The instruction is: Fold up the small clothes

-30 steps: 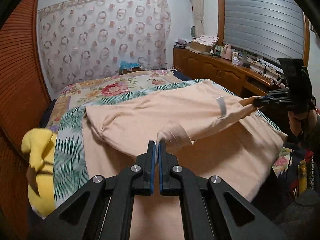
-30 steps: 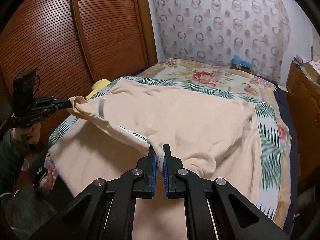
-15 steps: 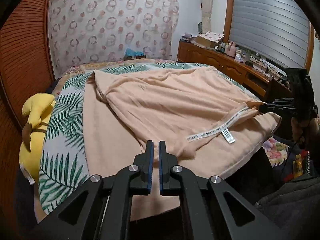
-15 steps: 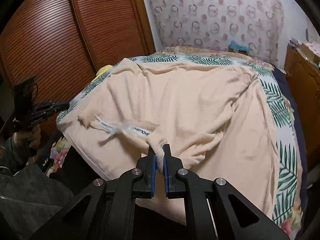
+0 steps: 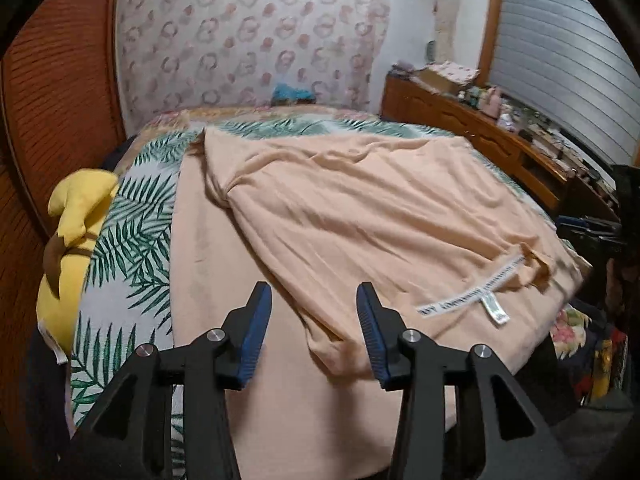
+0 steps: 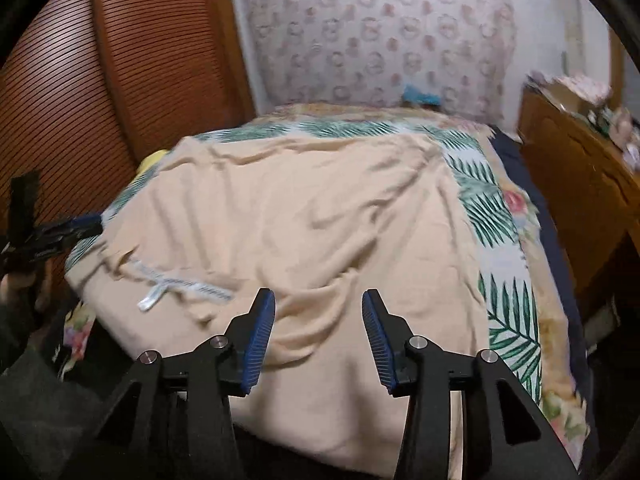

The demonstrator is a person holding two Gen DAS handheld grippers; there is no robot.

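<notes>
A peach garment (image 5: pixel 360 208) lies spread on a peach blanket (image 5: pixel 208 280) on the bed, its white neck label (image 5: pixel 472 296) facing up near the bed's front edge. It also shows in the right wrist view (image 6: pixel 288 208), label (image 6: pixel 176 284) at the left. My left gripper (image 5: pixel 314 300) is open and empty, just above the garment's near corner. My right gripper (image 6: pixel 318 300) is open and empty above the garment's other near corner. Each gripper shows at the edge of the other's view, the right one (image 5: pixel 580 228) and the left one (image 6: pixel 80 226).
A palm-leaf bedspread (image 5: pixel 132 248) covers the bed. A yellow plush toy (image 5: pixel 76 220) lies at the bed's left edge. A wooden dresser (image 5: pixel 480 136) with clutter stands at the right. A slatted wooden wardrobe (image 6: pixel 120 80) stands at the left.
Both grippers held the garment's near corners, drew it toward the bed's front edge and laid it down. Both have opened and let go.
</notes>
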